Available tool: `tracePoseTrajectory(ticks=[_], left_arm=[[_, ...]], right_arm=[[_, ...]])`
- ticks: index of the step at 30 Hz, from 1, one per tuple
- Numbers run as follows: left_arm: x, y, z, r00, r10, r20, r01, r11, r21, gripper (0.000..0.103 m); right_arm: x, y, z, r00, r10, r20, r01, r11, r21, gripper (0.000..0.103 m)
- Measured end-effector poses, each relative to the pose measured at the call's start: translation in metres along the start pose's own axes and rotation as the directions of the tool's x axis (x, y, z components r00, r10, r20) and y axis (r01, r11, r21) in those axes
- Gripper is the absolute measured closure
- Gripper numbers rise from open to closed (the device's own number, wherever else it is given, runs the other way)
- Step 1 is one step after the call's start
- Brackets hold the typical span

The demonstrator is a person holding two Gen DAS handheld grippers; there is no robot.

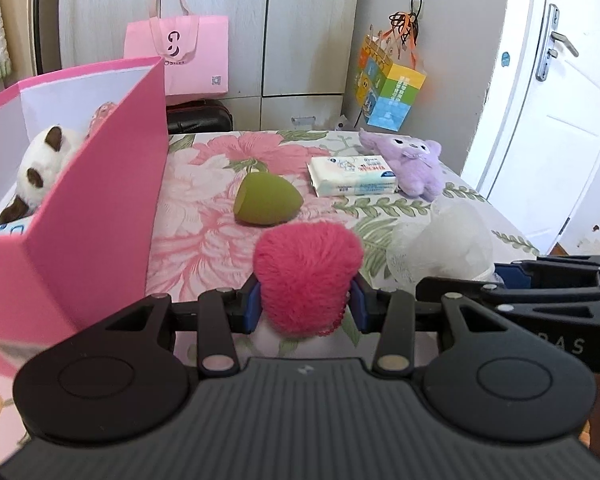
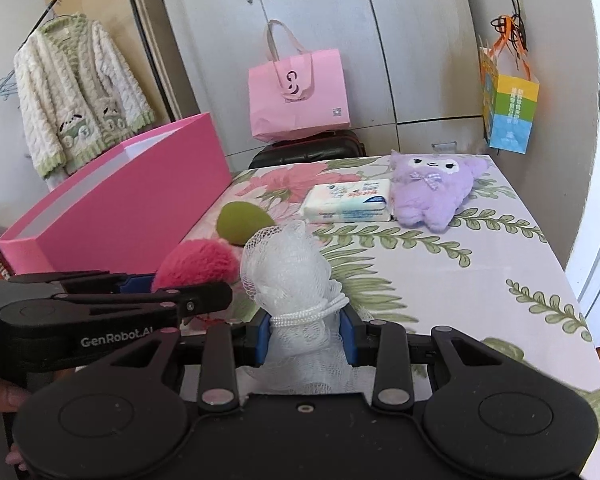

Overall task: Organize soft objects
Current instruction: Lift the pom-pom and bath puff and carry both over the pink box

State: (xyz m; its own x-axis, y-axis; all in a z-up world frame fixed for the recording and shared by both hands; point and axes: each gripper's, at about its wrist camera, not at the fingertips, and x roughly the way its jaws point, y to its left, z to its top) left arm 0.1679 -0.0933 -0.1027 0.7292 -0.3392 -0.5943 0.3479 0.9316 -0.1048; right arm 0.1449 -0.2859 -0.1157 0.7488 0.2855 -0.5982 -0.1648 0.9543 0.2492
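My left gripper [image 1: 306,308] is shut on a fluffy red pom-pom [image 1: 306,276], held above the floral table; the pom-pom also shows in the right wrist view [image 2: 196,262]. My right gripper [image 2: 306,338] is shut on a white mesh bath sponge [image 2: 288,268], which also shows in the left wrist view [image 1: 440,244], just right of the pom-pom. A pink open box [image 1: 100,184] stands at the left with a white and brown plush [image 1: 44,164] inside. A green sponge [image 1: 266,198], a tissue pack [image 1: 352,176] and a purple plush [image 1: 414,162] lie on the table.
A pink paper bag [image 2: 298,96] stands on a black case behind the table. A colourful bag [image 2: 508,116] hangs on the right wall. A fluffy cardigan [image 2: 76,92] hangs at the left. A white door [image 1: 548,100] is at the right. The table edge [image 2: 580,320] runs along the right.
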Motion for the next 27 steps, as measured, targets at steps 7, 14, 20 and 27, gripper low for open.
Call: tracePoseTrajectory(ticks=[7,14,20,27], left_arm=[[-0.024,0.003,-0.016,0.999,-0.029,-0.026,0.029,1.0,-0.001,0.061],[-0.055,0.014,-0.031,0.998,-0.039,-0.05,0.039,0.999,-0.002,0.061],[-0.079,0.03,-0.04,0.999,-0.015,-0.049,0.014,1.0,-0.013,0.061],[-0.102,0.045,-0.046,0.998,-0.007,-0.059,0.006,1.0,-0.009,0.061]], right_arm=[[-0.024,0.016,-0.018,1.0,-0.01,-0.008,0.01,1.0,-0.007,0.064],[-0.045,0.034,-0.031,0.999,0.038,-0.032,-0.039,0.999,-0.035,0.064],[-0.057,0.045,-0.04,0.994,0.1,-0.051,-0.101,0.995,-0.019,0.064],[-0.063,0.058,-0.039,0.989,0.128,-0.075,-0.132,0.99,-0.056,0.064]])
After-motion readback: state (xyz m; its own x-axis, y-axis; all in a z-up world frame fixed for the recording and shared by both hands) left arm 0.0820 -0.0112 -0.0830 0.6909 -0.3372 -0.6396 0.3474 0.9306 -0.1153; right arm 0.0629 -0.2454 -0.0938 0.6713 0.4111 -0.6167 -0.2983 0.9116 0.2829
